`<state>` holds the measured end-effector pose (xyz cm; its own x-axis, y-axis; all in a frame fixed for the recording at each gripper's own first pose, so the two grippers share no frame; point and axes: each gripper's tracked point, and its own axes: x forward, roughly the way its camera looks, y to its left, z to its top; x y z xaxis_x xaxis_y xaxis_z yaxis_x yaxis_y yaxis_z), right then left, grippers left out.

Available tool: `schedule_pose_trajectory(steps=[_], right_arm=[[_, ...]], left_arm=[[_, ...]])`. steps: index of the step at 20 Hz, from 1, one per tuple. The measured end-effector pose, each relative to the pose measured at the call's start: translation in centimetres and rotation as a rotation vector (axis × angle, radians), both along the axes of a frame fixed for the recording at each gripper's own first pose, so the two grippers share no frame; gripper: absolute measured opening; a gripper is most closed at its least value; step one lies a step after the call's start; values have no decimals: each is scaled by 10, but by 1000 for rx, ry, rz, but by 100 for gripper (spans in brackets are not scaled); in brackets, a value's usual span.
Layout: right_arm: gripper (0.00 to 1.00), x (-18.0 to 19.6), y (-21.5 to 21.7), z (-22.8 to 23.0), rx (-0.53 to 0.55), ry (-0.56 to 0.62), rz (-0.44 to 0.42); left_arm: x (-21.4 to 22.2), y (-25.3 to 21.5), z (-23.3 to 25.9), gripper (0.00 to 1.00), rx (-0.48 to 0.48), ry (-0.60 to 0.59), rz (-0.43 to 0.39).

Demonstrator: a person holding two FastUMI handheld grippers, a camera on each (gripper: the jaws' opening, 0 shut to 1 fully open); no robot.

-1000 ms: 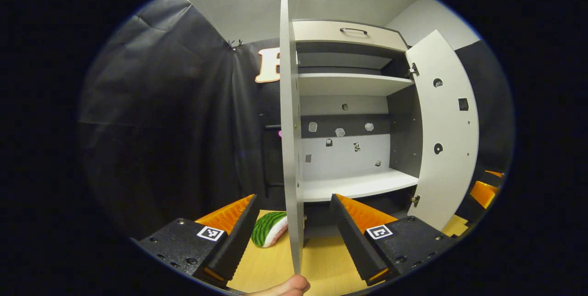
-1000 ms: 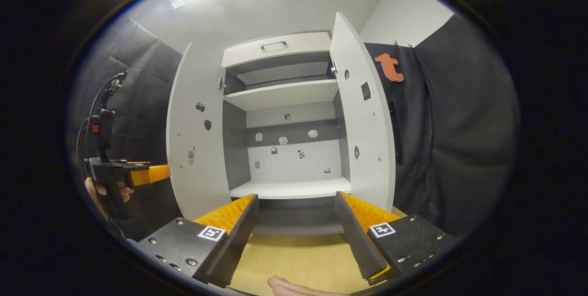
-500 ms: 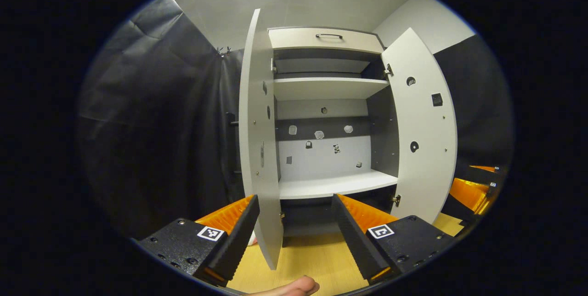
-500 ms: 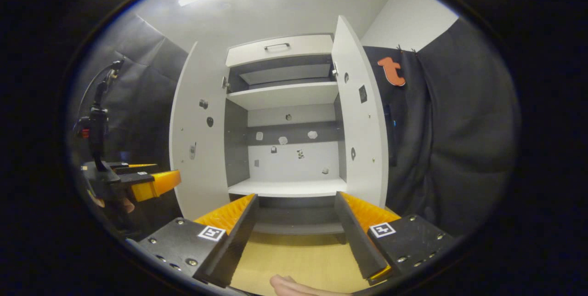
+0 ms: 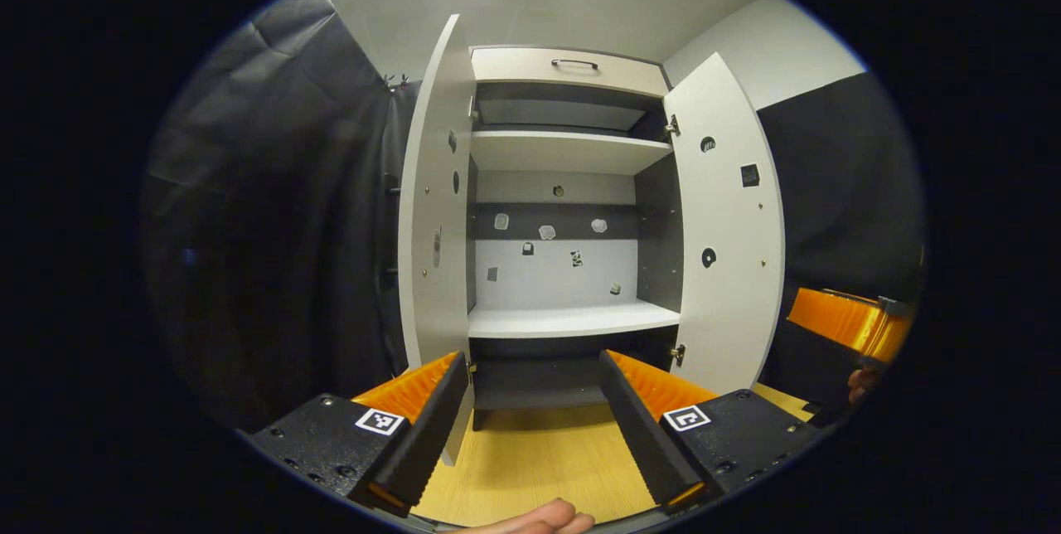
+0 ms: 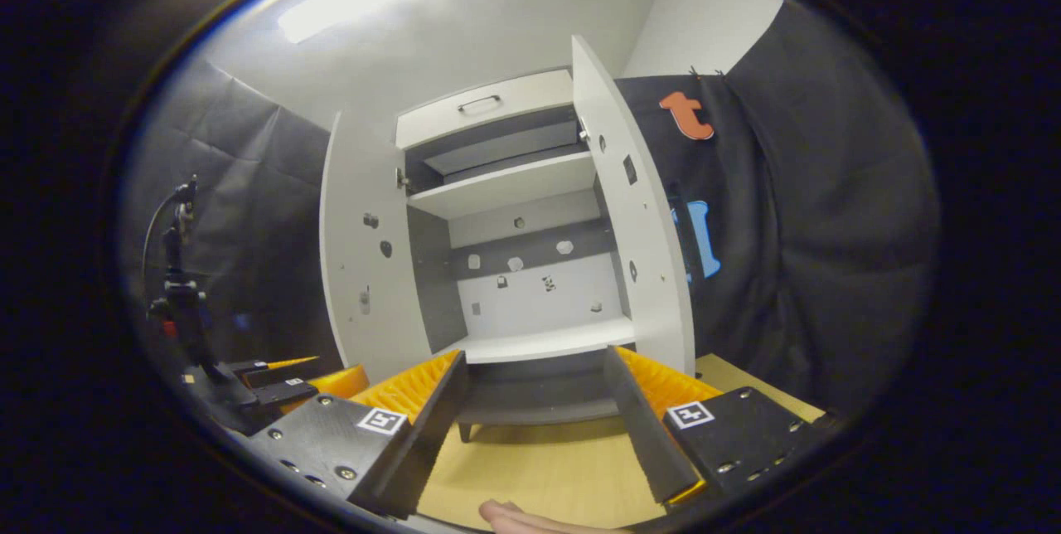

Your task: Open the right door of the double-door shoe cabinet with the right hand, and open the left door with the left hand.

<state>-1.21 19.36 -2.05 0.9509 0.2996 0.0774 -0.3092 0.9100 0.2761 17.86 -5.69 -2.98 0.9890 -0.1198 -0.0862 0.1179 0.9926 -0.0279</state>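
In the left gripper view the shoe cabinet (image 5: 564,227) stands at the frame's centre on the wooden floor (image 5: 530,468), with the left door (image 5: 431,211) swung out at its left and the right door (image 5: 729,244) at its right. A drawer (image 5: 568,68) sits on top, above the upper shelf (image 5: 564,154) and the lower shelf (image 5: 572,320). The left gripper (image 5: 530,401) spans the bottom, fingers apart before the cabinet's foot. At the far right edge, probably the right gripper (image 5: 845,322) pokes in, beside the right door.
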Motion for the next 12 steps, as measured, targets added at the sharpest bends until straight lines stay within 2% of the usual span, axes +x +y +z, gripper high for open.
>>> schedule_pose_trajectory(steps=[6,9,10,12], right_arm=[[98,0,-28,6,-67,-49,-117],[98,3,-26,1,-79,-39,-105],[94,3,-26,1,-76,-35,-98],[94,3,-28,0,-77,-35,-94]], left_arm=[[1,1,3,98,-33,-19,21],[1,2,3,98,-43,-16,31],[1,4,3,97,-44,-18,36],[1,3,3,98,-52,-16,33]])
